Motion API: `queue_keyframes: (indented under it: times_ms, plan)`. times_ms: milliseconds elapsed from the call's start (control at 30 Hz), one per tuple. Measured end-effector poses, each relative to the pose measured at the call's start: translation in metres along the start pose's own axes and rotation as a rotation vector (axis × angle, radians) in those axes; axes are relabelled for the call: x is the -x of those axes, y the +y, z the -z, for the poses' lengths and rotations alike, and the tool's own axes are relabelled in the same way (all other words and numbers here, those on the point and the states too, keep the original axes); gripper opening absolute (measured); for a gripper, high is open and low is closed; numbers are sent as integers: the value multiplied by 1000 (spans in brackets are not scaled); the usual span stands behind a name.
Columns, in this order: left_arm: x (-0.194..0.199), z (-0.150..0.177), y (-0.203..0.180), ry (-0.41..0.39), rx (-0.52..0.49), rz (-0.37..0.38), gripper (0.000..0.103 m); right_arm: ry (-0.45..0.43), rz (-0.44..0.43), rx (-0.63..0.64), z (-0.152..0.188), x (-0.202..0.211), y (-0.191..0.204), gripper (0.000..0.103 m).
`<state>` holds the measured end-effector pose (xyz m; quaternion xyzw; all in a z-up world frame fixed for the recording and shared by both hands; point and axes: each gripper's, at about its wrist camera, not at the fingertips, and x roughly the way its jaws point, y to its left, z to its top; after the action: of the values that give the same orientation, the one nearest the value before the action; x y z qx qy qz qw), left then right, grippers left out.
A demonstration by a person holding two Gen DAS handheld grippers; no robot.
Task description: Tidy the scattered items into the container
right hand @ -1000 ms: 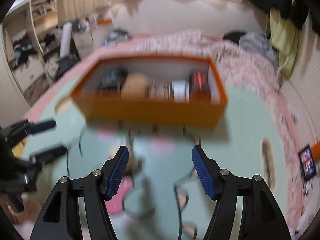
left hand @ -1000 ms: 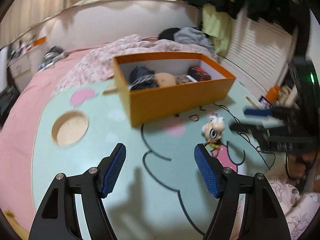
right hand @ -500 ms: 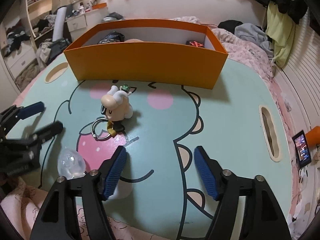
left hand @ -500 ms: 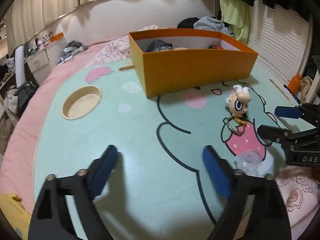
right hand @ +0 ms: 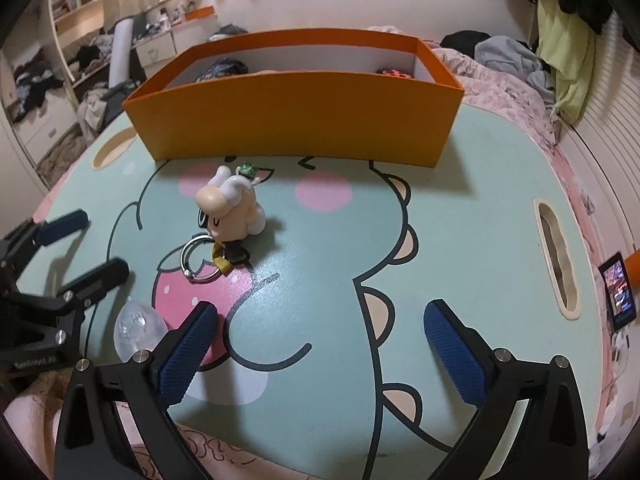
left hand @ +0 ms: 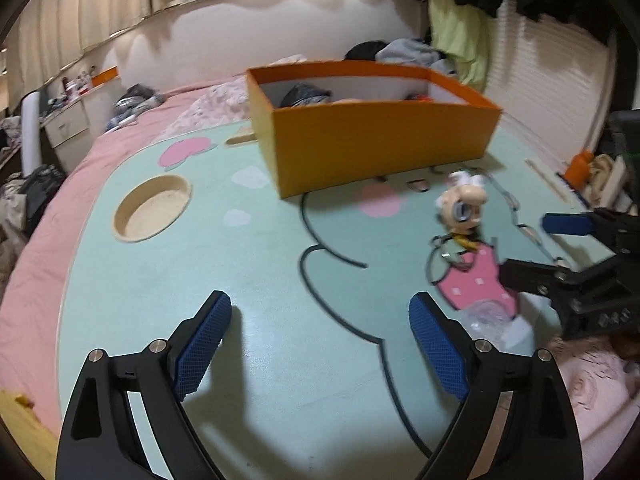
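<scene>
Right wrist view: the right tool point(right hand: 320, 344) stands with jaws wide apart and empty, having just spread; it hangs over the counter point(right hand: 460, 240).
Left tool point(left hand: 320, 336): likewise apart, just widened, nothing between the pads.
Figurine keychain point(right hand: 232, 208): on the counter just ahead-left of the right tool, short of the orange box point(right hand: 296, 120).
Handling: likely light, hard, smooth plastic; the round head may slip, so take the body across its middle, the ring point(right hand: 200, 258) trailing.
Clear egg-shaped capsule point(right hand: 138, 328): probably thin, crushable; squeeze gently.
Views: right shows figurine's back sharply; left shows its face, blurred.
</scene>
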<state>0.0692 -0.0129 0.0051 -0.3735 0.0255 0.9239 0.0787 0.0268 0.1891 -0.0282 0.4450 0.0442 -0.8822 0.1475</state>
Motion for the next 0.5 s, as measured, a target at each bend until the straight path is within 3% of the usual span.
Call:
queue_keyframes:
  times_ms: [100,167,233,367,500]
  plan:
    - [21,2,-6,-98,-36,104,90,-48,-7,-58,2,8,-10,88]
    - [28,4,-17,-117,-96,173,90,-76,-10,-88,2,14,-16,86]
    - [29,5,-32,-112,-167,199,89,-93,-14,-114,2,17,-20,86]
    - [22,2,-44,-70,-221,233,63,-84,-25,-124,0,16,-22,86]
    - [15,1,-49,-30,-245,264,62,-83,-25,-121,0,15,-22,86]
